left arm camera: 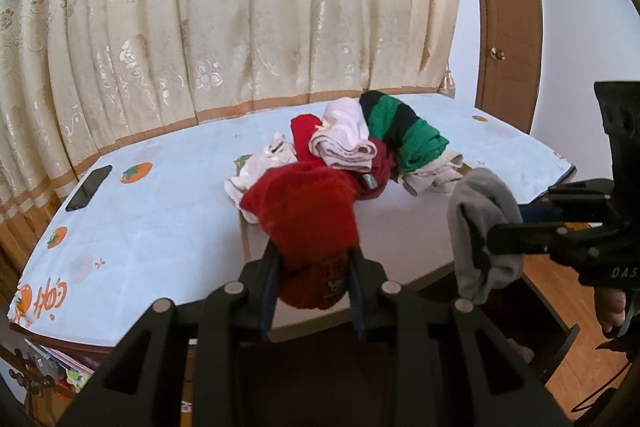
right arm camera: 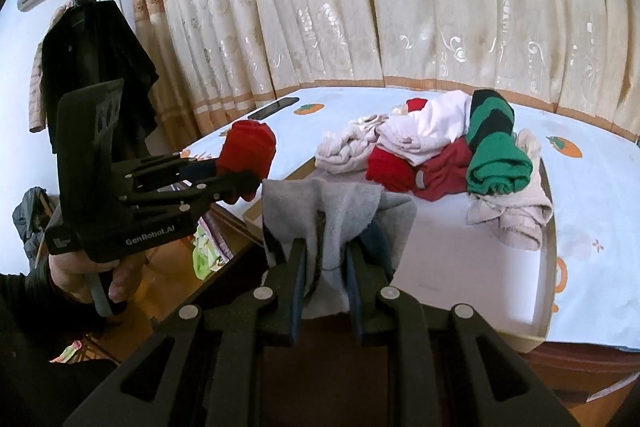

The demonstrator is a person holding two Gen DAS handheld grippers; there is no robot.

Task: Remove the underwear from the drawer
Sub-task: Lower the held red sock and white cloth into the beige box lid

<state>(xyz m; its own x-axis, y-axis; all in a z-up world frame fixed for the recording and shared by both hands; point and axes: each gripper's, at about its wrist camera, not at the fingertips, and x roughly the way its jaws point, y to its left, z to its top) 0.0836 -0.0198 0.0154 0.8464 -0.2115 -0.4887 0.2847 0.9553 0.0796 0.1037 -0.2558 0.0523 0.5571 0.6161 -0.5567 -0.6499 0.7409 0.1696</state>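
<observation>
My left gripper is shut on a bunched red underwear piece, held up in front of the table. In the right wrist view the same left gripper shows from the side with the red piece in its jaws. My right gripper is shut on a grey underwear piece that drapes over both fingers. From the left wrist view the right gripper holds the grey piece at the right. An open dark drawer lies below.
A pile of white, red and green-black striped garments lies in a shallow white-lined box on the clothed table. A phone rests at the table's far left. Curtains hang behind; a door stands at the right, a coat rack at the left.
</observation>
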